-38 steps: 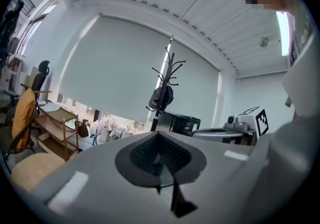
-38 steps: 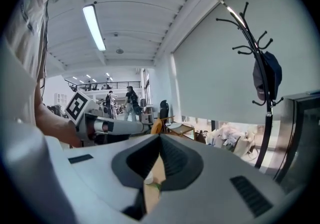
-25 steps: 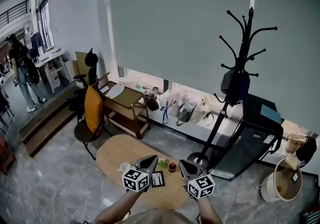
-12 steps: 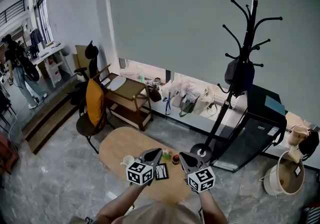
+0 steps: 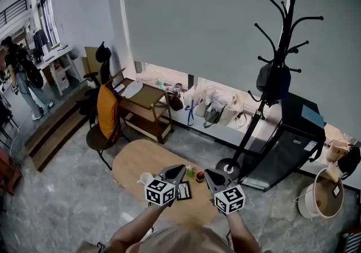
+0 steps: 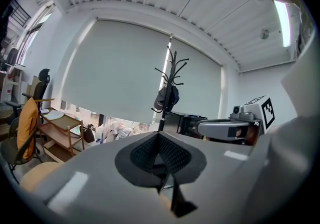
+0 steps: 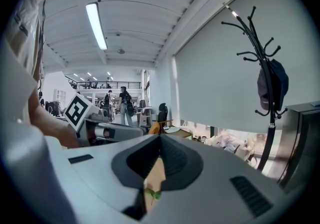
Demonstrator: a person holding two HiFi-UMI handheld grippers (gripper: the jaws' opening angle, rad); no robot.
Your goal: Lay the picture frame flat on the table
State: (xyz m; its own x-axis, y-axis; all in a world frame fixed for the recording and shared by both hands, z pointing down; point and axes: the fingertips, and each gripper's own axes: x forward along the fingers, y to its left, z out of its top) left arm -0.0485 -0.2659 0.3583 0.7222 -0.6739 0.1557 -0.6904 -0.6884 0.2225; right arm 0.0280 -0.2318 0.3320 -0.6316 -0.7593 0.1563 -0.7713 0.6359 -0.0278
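The left tool (image 5: 177, 169) is closed with nothing in it, its jaws meeting in its own view. The right tool (image 5: 208, 173) also looks closed and empty, with only a thin slit of wood showing between its jaws. Both hover over the near end of the oval wooden table (image 5: 132, 167). The picture frame (image 5: 183, 190) sits on the table between the two tools, touched by neither; from this height I cannot tell whether it stands or lies flat. A white cup (image 5: 145, 178) is left of the left tool.
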